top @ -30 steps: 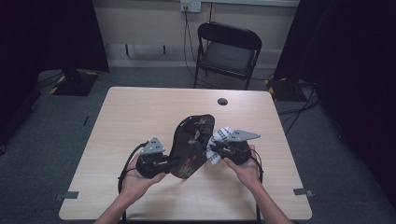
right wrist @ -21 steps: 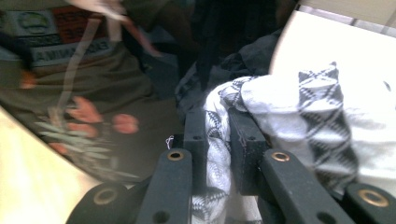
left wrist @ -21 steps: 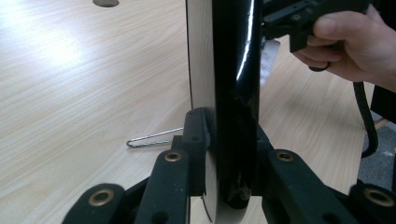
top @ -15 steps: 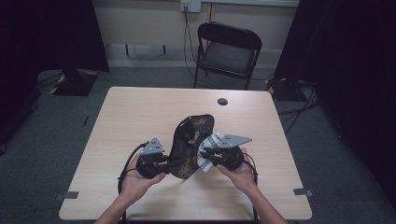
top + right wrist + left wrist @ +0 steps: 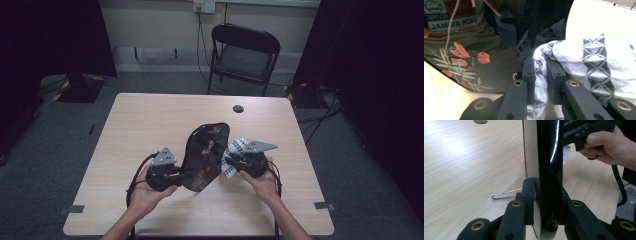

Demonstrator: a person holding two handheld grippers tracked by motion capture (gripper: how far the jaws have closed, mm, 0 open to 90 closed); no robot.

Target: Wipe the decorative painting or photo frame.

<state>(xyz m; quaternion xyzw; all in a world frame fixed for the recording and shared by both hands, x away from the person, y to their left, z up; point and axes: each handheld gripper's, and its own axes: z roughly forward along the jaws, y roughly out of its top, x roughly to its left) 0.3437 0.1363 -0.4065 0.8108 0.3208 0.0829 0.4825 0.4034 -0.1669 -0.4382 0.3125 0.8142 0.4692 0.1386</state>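
Observation:
A glossy black tray (image 5: 204, 150) with a flower pattern stands on edge, tilted, above the table. My left gripper (image 5: 185, 173) is shut on its lower rim; in the left gripper view the jaws (image 5: 546, 202) clamp the thin black edge of the tray (image 5: 549, 165). My right gripper (image 5: 230, 161) is shut on a white cloth (image 5: 236, 149) with a black woven pattern, held against the tray's right face. In the right gripper view the cloth (image 5: 579, 52) is bunched between the jaws (image 5: 540, 72), and the tray's orange flowers (image 5: 461, 53) lie close to the left.
The wooden table (image 5: 145, 120) has a round dark grommet (image 5: 238, 108) near its far edge. A thin bent wire (image 5: 506, 194) lies on the wood beside the tray. A black folding chair (image 5: 245, 50) stands behind the table. The person's other hand (image 5: 609, 145) shows past the tray.
The right gripper with the cloth slid left along the tray's face, then came back a little to the right. The left gripper and the tray kept still.

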